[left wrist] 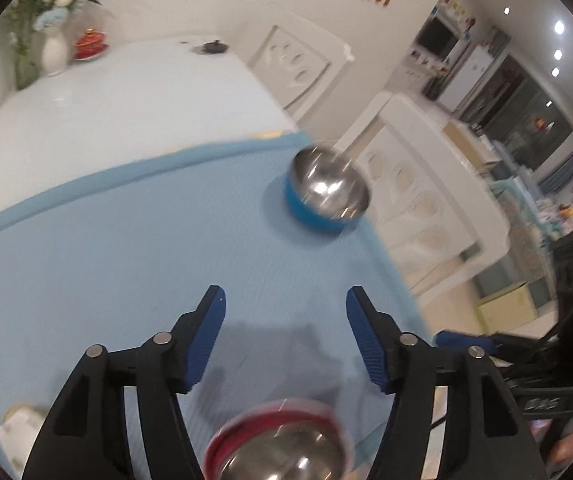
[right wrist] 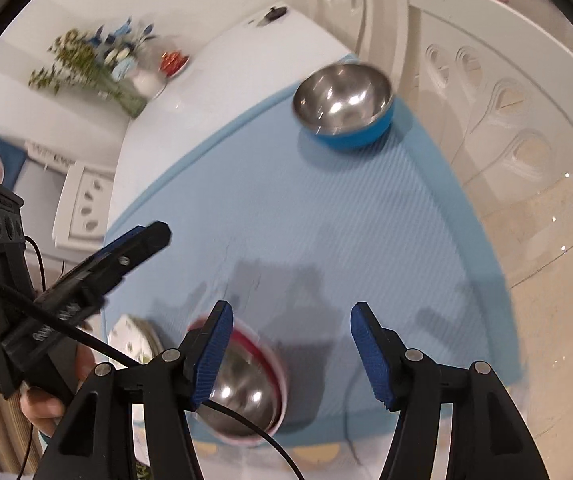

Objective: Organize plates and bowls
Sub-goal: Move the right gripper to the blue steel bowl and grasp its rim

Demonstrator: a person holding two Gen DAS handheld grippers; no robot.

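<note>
A steel bowl with a blue outside (left wrist: 328, 192) (right wrist: 344, 106) stands upright near the far right corner of the light blue mat (left wrist: 126, 240) (right wrist: 326, 220). A steel bowl with a red outside (left wrist: 282, 444) (right wrist: 246, 396) sits at the mat's near edge. My left gripper (left wrist: 286, 294) hovers above the red bowl, open, with only mat between its fingers. My right gripper (right wrist: 292, 308) is open too, and the red bowl lies below and behind its left finger (right wrist: 214, 344). Neither gripper touches a bowl. The left gripper (right wrist: 138, 240) also shows in the right wrist view, held by a hand.
A white patterned plate (right wrist: 134, 340) (left wrist: 18, 428) lies left of the red bowl at the mat's edge. The mat covers the near end of a white table (left wrist: 126, 100). White chairs (left wrist: 426, 184) (right wrist: 486, 80) stand along the right side. A vase of flowers (left wrist: 54, 52) stands at the far end.
</note>
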